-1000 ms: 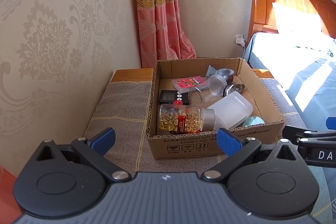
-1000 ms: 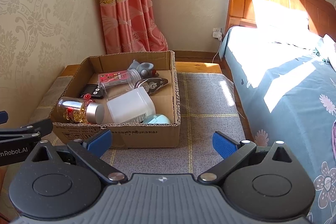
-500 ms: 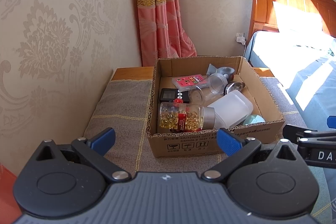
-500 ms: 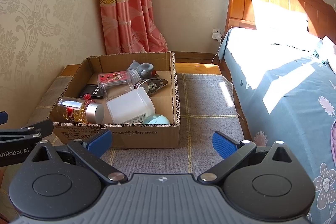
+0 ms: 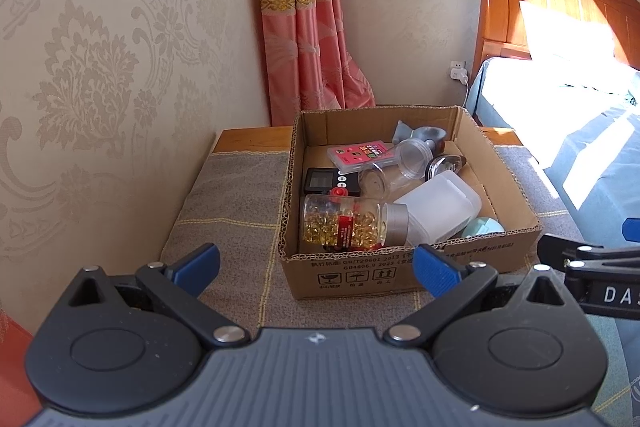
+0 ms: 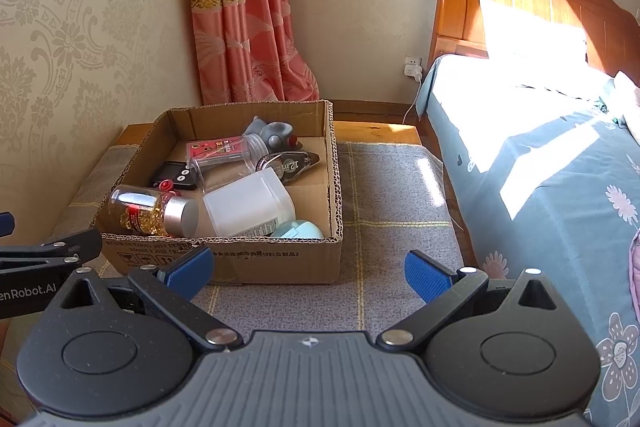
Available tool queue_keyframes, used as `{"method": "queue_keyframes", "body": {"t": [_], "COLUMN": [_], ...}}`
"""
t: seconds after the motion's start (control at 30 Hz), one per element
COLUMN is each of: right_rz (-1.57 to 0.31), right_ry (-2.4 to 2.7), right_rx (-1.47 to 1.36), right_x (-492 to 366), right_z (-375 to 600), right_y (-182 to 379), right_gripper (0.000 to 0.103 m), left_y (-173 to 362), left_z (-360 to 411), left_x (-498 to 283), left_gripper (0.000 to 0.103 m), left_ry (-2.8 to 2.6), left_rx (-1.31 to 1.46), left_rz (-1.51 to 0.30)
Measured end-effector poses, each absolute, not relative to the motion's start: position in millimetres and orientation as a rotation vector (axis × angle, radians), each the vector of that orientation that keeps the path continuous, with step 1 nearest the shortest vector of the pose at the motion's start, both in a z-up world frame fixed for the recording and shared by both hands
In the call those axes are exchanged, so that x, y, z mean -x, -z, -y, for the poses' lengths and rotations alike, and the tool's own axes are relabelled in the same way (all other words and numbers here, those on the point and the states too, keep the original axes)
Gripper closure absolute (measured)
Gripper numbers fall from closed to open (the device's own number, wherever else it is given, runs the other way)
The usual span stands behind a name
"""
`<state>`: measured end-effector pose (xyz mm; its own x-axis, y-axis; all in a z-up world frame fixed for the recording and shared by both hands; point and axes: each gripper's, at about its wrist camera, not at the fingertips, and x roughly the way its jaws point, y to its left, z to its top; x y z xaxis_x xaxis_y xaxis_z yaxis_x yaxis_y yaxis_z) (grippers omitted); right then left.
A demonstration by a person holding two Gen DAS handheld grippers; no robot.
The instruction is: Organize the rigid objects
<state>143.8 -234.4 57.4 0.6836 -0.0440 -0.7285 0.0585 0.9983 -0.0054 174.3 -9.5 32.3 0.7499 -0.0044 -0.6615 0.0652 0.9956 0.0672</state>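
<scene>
Two hand-held grippers fill the bottom of each wrist view, both empty. The left gripper (image 5: 316, 265) has its blue-padded fingers spread wide; the right gripper (image 6: 308, 271) is spread just as wide.

Beyond them, in the middle of each frame, an open cardboard box (image 5: 400, 273) sits on a grey checked cloth (image 5: 236, 211) that covers a low wooden stand. The left gripper faces the box's front wall; the right gripper faces the cloth at the box's front right corner.

Inside the box, at the front left, a clear bottle (image 5: 348, 225) of golden capsules lies on its side, with a red label and a silver cap. Touching its cap is a frosted white plastic container (image 5: 440, 211), also on its side. A pale teal round object (image 5: 482, 227) peeks over the front wall beside it. Further back lie a black device with buttons (image 5: 326, 181), a pink card (image 5: 362, 155), a clear plastic jar (image 6: 228, 159) on its side, a correction tape dispenser (image 6: 288, 165), and a grey toy (image 6: 272, 133).

A pink curtain (image 5: 308, 15) hangs behind the box, and a bed (image 6: 540, 163) fills the right of the frame.
</scene>
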Motion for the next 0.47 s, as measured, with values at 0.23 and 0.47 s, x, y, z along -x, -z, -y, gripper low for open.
{"method": "queue_keyframes", "body": {"t": [0.23,0.47], "right_rz": [-0.813,-0.809], "right_ry": [0.053,0.052], "right_rx": [-0.021,-0.019], "right_x": [-143.2,-141.7], "right_z": [234.0,233.3], "right_y": [-58.0,-59.6], "right_gripper": [0.000,0.000], "left_y": [-32.9,-33.2], "left_z": [9.8,9.7], "left_x": [-173.0,-172.4], "left_gripper": [0.001,0.001], "left_ry": [0.042,0.047], "left_rx": [-0.088,-0.088], "left_rz": [-0.719,-0.720]}}
